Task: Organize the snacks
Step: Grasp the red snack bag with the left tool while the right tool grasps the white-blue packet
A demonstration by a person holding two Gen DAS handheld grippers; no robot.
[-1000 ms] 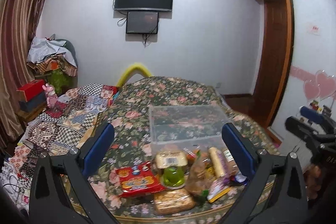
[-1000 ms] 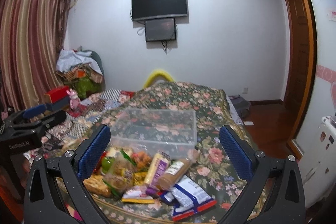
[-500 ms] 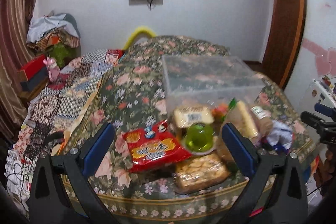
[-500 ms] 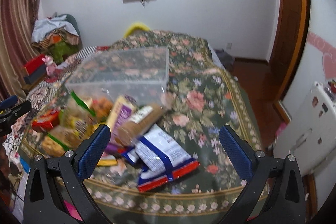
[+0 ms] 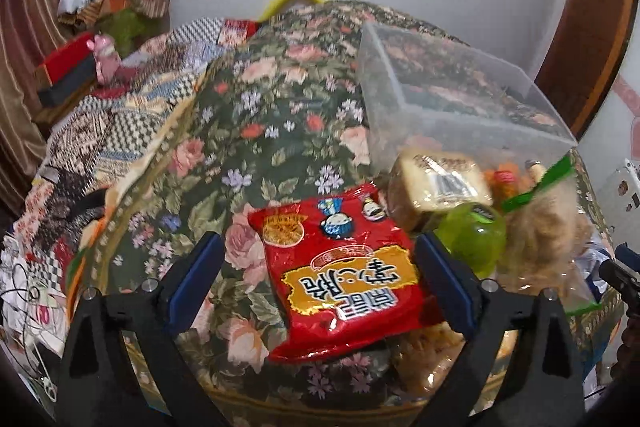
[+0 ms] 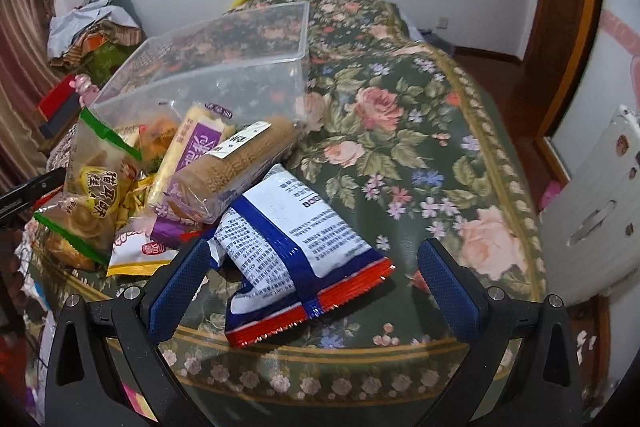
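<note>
Both grippers dropped closer. Left gripper (image 5: 316, 277) spread wide, straddling red foil noodle packet (image 5: 340, 275), long axis toward floral tablecloth's (image 5: 256, 131) near edge. Right gripper (image 6: 314, 285) likewise around blue-white packet (image 6: 292, 247). Clear plastic bin (image 6: 224, 67) blurred behind.

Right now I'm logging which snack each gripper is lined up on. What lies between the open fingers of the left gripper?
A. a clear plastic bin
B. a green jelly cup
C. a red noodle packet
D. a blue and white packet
C. In the left wrist view the red noodle packet lies flat on the floral cloth between the open fingers of the left gripper, not yet gripped.
</note>
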